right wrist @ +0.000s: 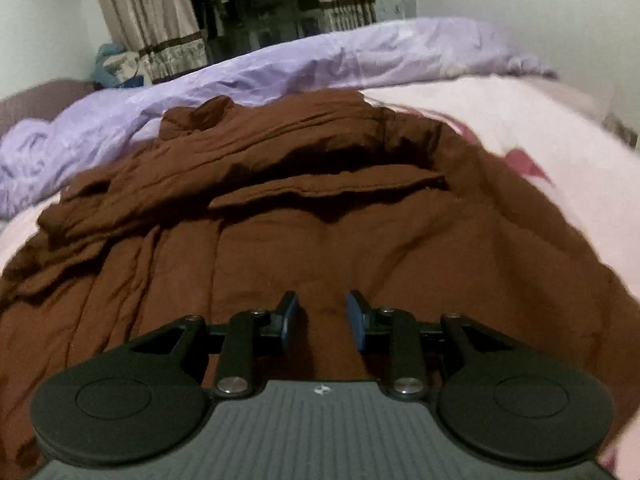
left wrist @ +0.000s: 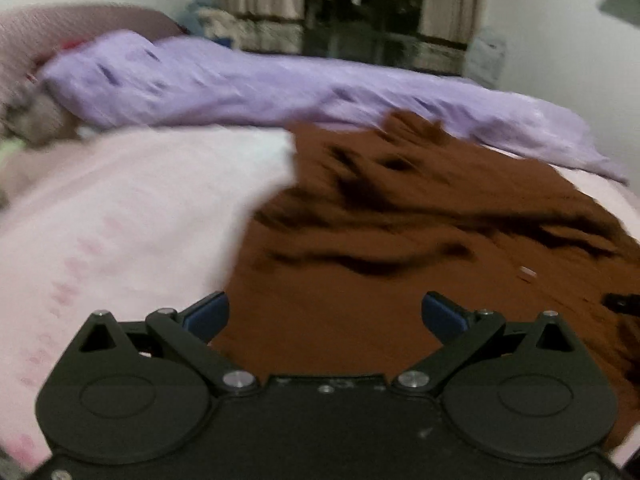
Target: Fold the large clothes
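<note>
A large brown garment (right wrist: 320,224) lies crumpled on a pale pink bed cover (right wrist: 520,136), with a collar-like fold across its middle. In the left wrist view the same brown garment (left wrist: 420,240) spreads over the right half of the bed, blurred. My left gripper (left wrist: 325,312) is wide open and empty, hovering over the garment's left edge. My right gripper (right wrist: 322,316) is open with a narrower gap, empty, just above the garment's near part.
A rumpled lilac sheet (left wrist: 260,84) lies along the far side of the bed, also in the right wrist view (right wrist: 280,72). Beige curtains (right wrist: 148,12) and a dark window stand behind. A mauve pillow (left wrist: 60,36) lies far left. The pink cover (left wrist: 120,220) lies left of the garment.
</note>
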The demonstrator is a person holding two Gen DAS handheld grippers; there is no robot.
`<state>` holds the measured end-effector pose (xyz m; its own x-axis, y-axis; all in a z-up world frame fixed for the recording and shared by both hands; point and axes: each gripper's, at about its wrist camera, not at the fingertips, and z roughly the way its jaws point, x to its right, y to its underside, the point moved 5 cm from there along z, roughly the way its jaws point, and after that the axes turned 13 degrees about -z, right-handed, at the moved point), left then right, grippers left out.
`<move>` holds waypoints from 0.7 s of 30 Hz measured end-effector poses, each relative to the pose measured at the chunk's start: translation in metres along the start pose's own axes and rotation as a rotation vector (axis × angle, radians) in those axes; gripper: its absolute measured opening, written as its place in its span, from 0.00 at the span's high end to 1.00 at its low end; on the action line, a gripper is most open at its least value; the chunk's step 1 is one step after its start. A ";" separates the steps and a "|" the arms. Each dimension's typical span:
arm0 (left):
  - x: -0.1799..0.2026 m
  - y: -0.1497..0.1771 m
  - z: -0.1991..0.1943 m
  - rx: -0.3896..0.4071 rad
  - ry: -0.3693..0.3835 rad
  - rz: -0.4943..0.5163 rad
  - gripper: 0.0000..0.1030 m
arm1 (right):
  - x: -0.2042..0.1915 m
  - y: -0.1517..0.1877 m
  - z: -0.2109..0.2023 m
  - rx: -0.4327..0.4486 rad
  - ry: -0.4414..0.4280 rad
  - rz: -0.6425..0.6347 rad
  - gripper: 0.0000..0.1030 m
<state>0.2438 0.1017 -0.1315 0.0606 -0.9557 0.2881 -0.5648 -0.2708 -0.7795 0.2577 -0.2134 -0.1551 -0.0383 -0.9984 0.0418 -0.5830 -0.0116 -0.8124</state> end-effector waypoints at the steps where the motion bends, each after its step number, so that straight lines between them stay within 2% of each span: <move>1: 0.012 0.008 0.002 -0.012 0.027 0.005 0.00 | -0.007 -0.003 -0.006 0.012 -0.018 -0.017 0.65; 3: 0.040 0.016 0.007 0.004 0.062 0.055 0.00 | -0.031 -0.008 -0.024 0.071 -0.101 -0.062 0.65; 5: 0.064 0.024 0.014 0.048 0.041 0.130 0.00 | -0.054 -0.009 -0.033 0.103 -0.155 -0.097 0.66; 7: 0.075 0.035 0.026 0.025 -0.034 0.161 0.00 | -0.074 -0.003 -0.026 0.076 -0.187 -0.106 0.66; 9: 0.075 0.051 0.034 -0.028 -0.047 0.158 0.00 | -0.084 0.008 -0.009 0.028 -0.187 -0.119 0.68; 10: 0.072 0.055 0.035 -0.030 -0.042 0.157 0.00 | -0.083 0.012 -0.003 0.024 -0.177 -0.124 0.68; 12: 0.063 0.056 0.029 -0.021 -0.028 0.147 0.00 | -0.075 0.015 -0.003 0.048 -0.193 -0.118 0.70; 14: 0.054 0.051 0.026 -0.036 -0.037 0.140 0.00 | -0.063 0.014 -0.008 0.033 -0.201 -0.091 0.74; 15: 0.048 0.046 0.024 -0.034 -0.046 0.134 0.00 | -0.053 0.013 -0.009 0.024 -0.191 -0.074 0.75; 16: 0.039 0.042 0.019 -0.032 -0.050 0.121 0.00 | -0.039 0.014 -0.012 0.022 -0.189 -0.054 0.81; 17: 0.032 0.038 0.014 -0.025 -0.057 0.109 0.00 | -0.028 0.020 -0.017 0.024 -0.199 -0.031 0.81; 19: 0.015 0.032 0.006 0.008 -0.133 0.099 0.00 | 0.001 0.023 -0.023 0.029 -0.171 0.034 0.79; 21: -0.008 0.026 -0.003 0.058 -0.258 0.103 0.00 | 0.030 0.024 -0.030 0.035 -0.082 0.071 0.71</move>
<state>0.2261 0.1024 -0.1518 0.2165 -0.9744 0.0603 -0.5313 -0.1694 -0.8301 0.2180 -0.2421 -0.1561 -0.0112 -0.9979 -0.0634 -0.5525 0.0590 -0.8314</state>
